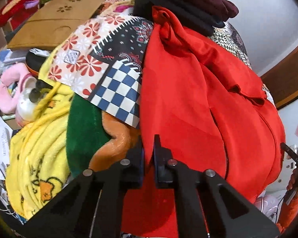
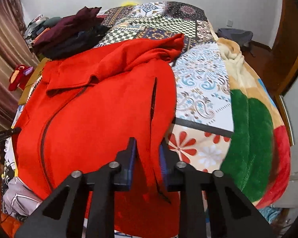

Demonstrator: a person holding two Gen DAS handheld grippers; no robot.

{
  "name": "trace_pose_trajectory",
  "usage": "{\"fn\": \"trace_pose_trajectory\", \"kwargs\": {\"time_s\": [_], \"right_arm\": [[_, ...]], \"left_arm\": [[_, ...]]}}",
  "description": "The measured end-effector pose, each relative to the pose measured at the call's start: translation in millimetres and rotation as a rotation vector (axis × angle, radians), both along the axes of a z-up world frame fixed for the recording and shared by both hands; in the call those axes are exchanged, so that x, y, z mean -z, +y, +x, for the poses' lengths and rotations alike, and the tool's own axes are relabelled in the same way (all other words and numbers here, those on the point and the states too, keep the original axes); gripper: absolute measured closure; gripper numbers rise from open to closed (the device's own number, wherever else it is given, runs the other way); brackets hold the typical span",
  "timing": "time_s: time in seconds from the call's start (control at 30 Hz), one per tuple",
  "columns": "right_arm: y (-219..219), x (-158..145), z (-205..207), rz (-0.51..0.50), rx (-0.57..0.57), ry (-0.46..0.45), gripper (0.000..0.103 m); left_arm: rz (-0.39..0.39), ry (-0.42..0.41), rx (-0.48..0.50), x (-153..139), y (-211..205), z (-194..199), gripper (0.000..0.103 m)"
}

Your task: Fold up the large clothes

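Both tongs pinched on the red jacket's near hem

The left gripper (image 1: 148, 154) and right gripper (image 2: 148, 154) are each clamped on a fold of the red jacket (image 2: 101, 119) – it spreads ahead of both over the patchwork cover (image 2: 204, 91). Its hem drops out of sight below the jaws; both point steeply down.

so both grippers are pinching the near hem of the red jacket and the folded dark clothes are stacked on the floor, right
Not quite. The left gripper and right gripper do pinch the red jacket at its near hem, but the folded dark clothes are stacked on the bed's patchwork cover, beyond the jacket, as the right wrist view shows.
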State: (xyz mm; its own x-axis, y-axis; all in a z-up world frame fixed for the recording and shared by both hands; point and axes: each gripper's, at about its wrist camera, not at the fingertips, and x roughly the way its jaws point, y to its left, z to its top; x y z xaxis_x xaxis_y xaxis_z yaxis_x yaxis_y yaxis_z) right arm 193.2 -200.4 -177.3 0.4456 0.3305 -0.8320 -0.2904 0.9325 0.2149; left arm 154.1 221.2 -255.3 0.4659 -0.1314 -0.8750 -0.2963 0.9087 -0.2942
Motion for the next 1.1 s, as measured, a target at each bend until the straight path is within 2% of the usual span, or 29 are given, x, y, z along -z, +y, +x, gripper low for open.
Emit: {"fn": "trace_pose_trajectory", "kwargs": {"time_s": [0.13, 0.23, 0.4, 0.53, 0.63, 0.77, 0.9, 1.0, 1.1], "right_arm": [[-1, -8, 8, 0.114, -0.015, 0.014, 0.091], [7, -22, 12, 0.123, -0.039, -0.024, 0.091], [16, -44, 26, 0.171, -0.053, -0.070, 0.091], [13, -61, 47, 0.187, -0.011, -0.127, 0.092], [9, -66, 67, 0.174, 0.045, -0.156, 0.092], [2, -54, 96, 0.173, 0.105, -0.126, 0.092], [8, -27, 124, 0.114, 0.133, -0.080, 0.092], [10, -12, 133, 0.095, 0.141, -0.038, 0.090], [9, -8, 132, 0.080, 0.141, -0.028, 0.083]], "left_arm": [[0.056, -0.046, 0.023, -22, -7, -3, 0.100], [0.089, -0.101, 0.027, -41, -13, 3, 0.100], [0.068, -0.166, 0.055, -69, -15, 31, 0.101], [0.034, -0.244, 0.053, -96, -11, 63, 0.101], [0.021, -0.281, 0.015, -106, 2, 88, 0.101], [0.024, -0.258, -0.091, -92, 28, 124, 0.101], [0.027, -0.179, -0.152, -56, 48, 153, 0.101], [0.026, -0.090, -0.154, -23, 51, 167, 0.100], [0.024, -0.018, -0.142, 1, 50, 169, 0.089]]}}
